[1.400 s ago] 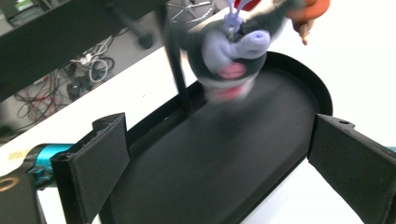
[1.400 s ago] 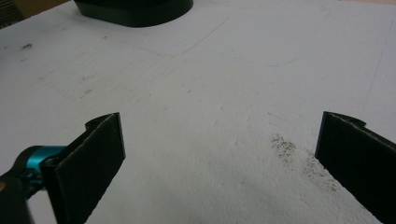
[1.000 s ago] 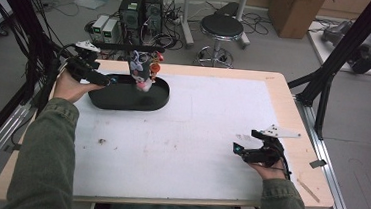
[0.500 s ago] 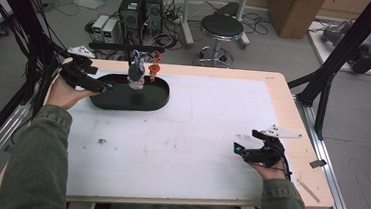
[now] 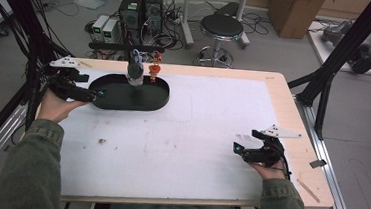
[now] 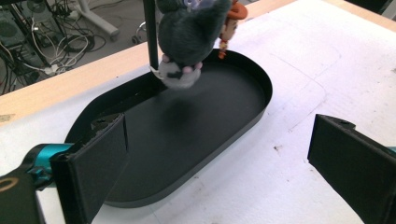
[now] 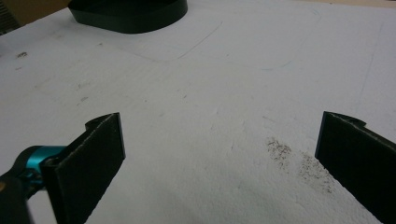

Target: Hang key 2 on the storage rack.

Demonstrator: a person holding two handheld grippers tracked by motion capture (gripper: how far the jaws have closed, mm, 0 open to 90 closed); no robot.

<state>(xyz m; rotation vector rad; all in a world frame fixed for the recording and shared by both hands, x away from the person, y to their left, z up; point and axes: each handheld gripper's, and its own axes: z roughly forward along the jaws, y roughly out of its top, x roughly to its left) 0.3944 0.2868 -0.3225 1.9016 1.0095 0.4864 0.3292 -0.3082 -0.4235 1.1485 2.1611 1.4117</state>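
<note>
Grey floor with computer cases, cables and a round stool [image 5: 222,26] lies beyond a wooden table [image 5: 279,94] whose top is mostly covered by a white sheet [image 5: 191,135].

On the far left part of the sheet sits a black oval tray [image 5: 116,99], shallow-walled and empty inside. Above its far side a black bar [image 5: 125,46] carries two hanging toys: a grey plush [image 5: 135,70] that dangles over the tray, and beside it a small figure in an orange hat [image 5: 154,70], close to the tray's far rim.

Both of the person's forearms, in olive sleeves, come in from the near edge. The left arm [image 5: 32,172] reaches forward along the left side of the table, and the hand holds the left gripper [image 5: 91,95] pointing right, at the tray's left end. In the left gripper view its jaws stand wide apart with nothing between them; the left jaw overlaps the tray's near wall, the right is over bare sheet.

The right hand rests near the table's right front, well apart from the tray, with the right gripper [image 5: 242,150] pointing left over bare sheet. Its jaws are likewise spread wide and empty, above a faint dark smudge [image 7: 299,163].
</note>
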